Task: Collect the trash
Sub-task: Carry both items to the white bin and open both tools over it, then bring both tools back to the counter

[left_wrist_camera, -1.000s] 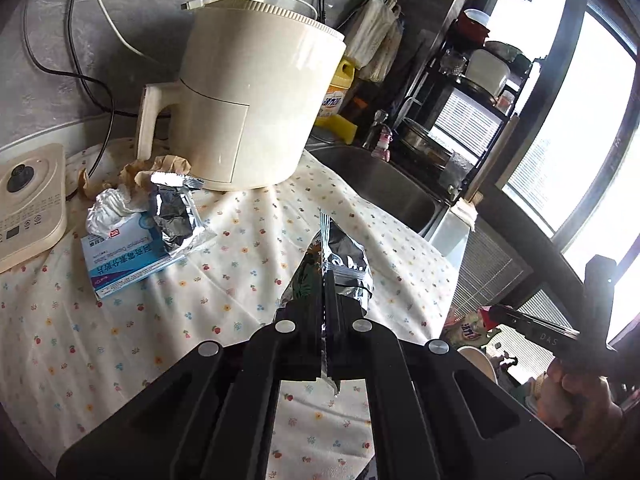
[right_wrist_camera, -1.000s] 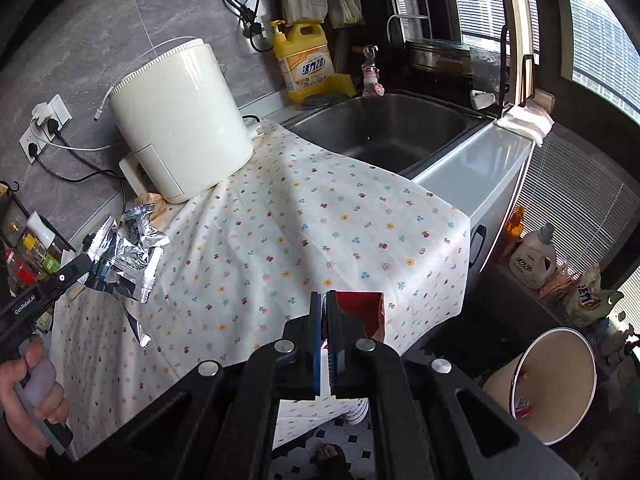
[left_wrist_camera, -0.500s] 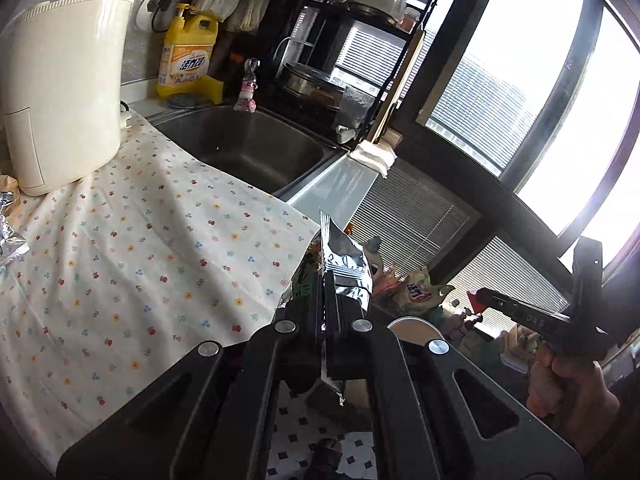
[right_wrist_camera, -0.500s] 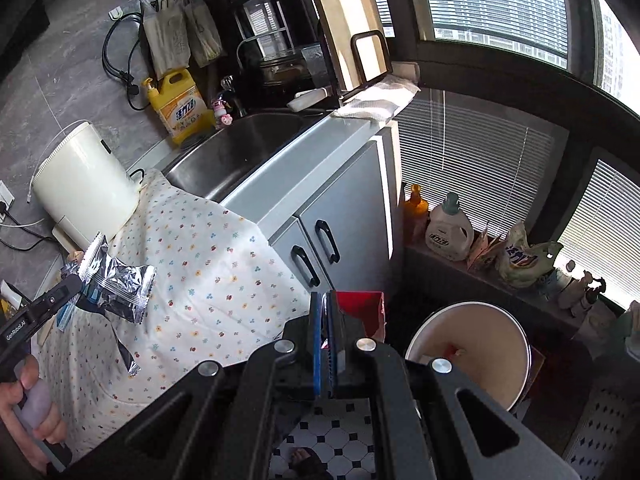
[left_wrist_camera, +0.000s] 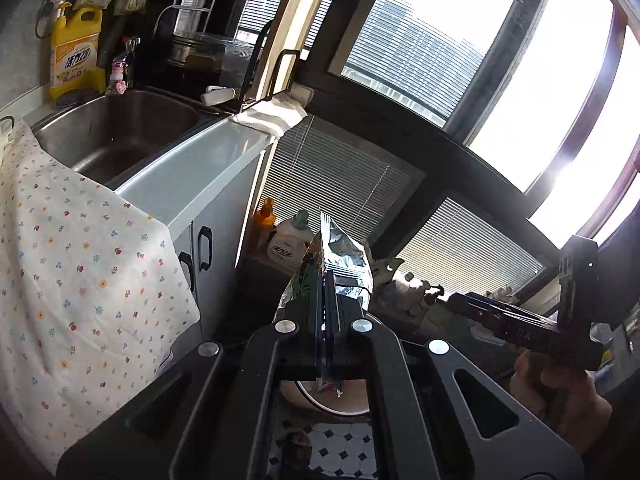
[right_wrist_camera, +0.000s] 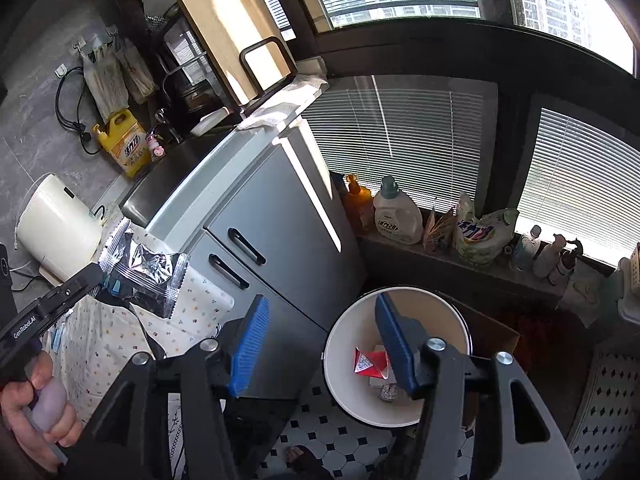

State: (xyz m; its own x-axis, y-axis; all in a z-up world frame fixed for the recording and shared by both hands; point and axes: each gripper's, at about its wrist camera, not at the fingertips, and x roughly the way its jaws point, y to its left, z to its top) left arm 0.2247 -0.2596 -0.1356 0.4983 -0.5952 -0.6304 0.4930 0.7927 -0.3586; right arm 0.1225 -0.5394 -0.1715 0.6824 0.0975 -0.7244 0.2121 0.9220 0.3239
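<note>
Left gripper (left_wrist_camera: 329, 292) clamps a foil wrapper (left_wrist_camera: 346, 258) above the bin (left_wrist_camera: 340, 404)

Home kitchen: sink (left_wrist_camera: 120, 136), cupboards (right_wrist_camera: 280, 232).

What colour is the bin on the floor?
White, inside and out; the bin shows best in the right wrist view.

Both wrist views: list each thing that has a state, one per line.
left hand-held gripper: shut on foil wrapper
right hand-held gripper: jaws opening, nothing between them
bin: uncovered, red wrapper inside
cabinet doors: closed
sink: no water visible
</note>
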